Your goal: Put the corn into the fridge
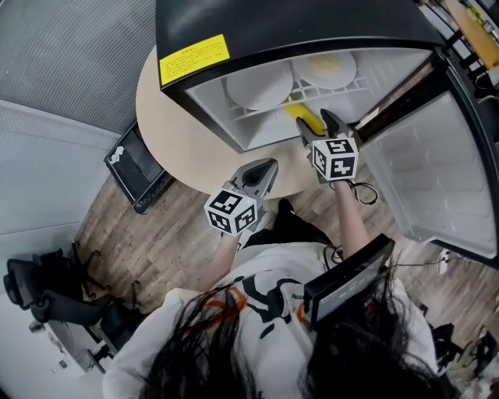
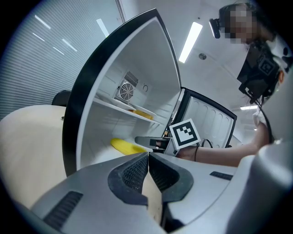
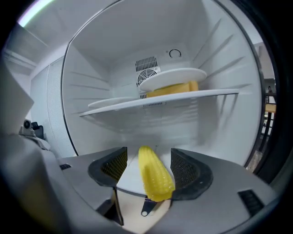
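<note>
The yellow corn cob (image 3: 154,173) lies on the white floor of the small open fridge (image 1: 234,23), near its front edge. My right gripper (image 3: 149,157) stands open around it; the left pad is clearly apart from the cob, while the right pad is close beside its near end. In the head view the right gripper (image 1: 314,123) reaches into the fridge mouth over the corn (image 1: 306,118). Farther back over the table edge, my left gripper (image 1: 269,165) is shut and empty. The left gripper view looks past its closed jaws (image 2: 148,157) at the corn (image 2: 126,146).
The fridge stands on a round beige table (image 1: 179,132) with its door (image 1: 437,171) swung open to the right. A shelf (image 3: 160,100) above the corn carries two white plates (image 1: 257,86) and some yellow food (image 3: 174,88). A black box (image 1: 136,167) and a chair (image 1: 47,296) stand on the floor.
</note>
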Demonstrator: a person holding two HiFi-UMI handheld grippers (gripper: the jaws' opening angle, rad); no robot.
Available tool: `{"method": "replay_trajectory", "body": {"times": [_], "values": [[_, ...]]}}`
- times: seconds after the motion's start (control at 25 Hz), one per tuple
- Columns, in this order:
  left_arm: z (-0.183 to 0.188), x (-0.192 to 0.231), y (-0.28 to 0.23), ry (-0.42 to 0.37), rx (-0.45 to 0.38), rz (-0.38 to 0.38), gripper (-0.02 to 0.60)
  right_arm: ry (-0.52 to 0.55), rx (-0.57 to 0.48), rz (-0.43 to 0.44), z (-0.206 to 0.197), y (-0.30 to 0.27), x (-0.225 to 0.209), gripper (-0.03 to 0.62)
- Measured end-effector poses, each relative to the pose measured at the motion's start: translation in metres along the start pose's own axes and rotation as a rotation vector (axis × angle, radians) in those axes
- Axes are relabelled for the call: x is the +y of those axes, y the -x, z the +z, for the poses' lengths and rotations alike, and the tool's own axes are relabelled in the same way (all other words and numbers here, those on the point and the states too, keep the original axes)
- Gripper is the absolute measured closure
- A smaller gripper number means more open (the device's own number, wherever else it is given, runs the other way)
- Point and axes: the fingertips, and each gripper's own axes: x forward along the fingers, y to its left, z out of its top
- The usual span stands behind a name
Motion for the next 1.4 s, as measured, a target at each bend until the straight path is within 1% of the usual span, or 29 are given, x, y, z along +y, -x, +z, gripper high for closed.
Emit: {"method": "replay_trajectory", "body": {"times": [0.16, 0.24, 0.6, 0.8, 0.92, 1.2, 1.4], "values": [[0.0, -0.007, 0.002, -0.011, -0.001, -0.017, 0.569, -0.09, -0.031, 0.022, 0.001, 0.023, 0.01, 0.307], [0.001, -0.011, 0.004, -0.019, -0.002, -0.024, 0.569, -0.113, -0.043, 0.025, 0.001, 0.034, 0.015, 0.307], [-0.003, -0.034, 0.027, -0.057, -0.012, -0.052, 0.569, -0.121, -0.091, 0.059, -0.001, 0.083, 0.062, 0.311], [-0.002, -0.048, 0.047, -0.076, -0.027, -0.058, 0.569, -0.146, -0.133, 0.059, 0.003, 0.108, 0.083, 0.364], [-0.003, -0.054, 0.06, -0.085, -0.037, -0.059, 0.569, -0.149, -0.151, 0.056, 0.002, 0.122, 0.095, 0.419], [-0.013, -0.066, 0.091, -0.099, -0.045, -0.045, 0.569, -0.161, -0.163, 0.051, -0.007, 0.156, 0.127, 0.457], [-0.029, -0.08, 0.107, -0.081, -0.053, -0.057, 0.569, -0.177, -0.154, 0.054, -0.024, 0.182, 0.146, 0.479]]}}
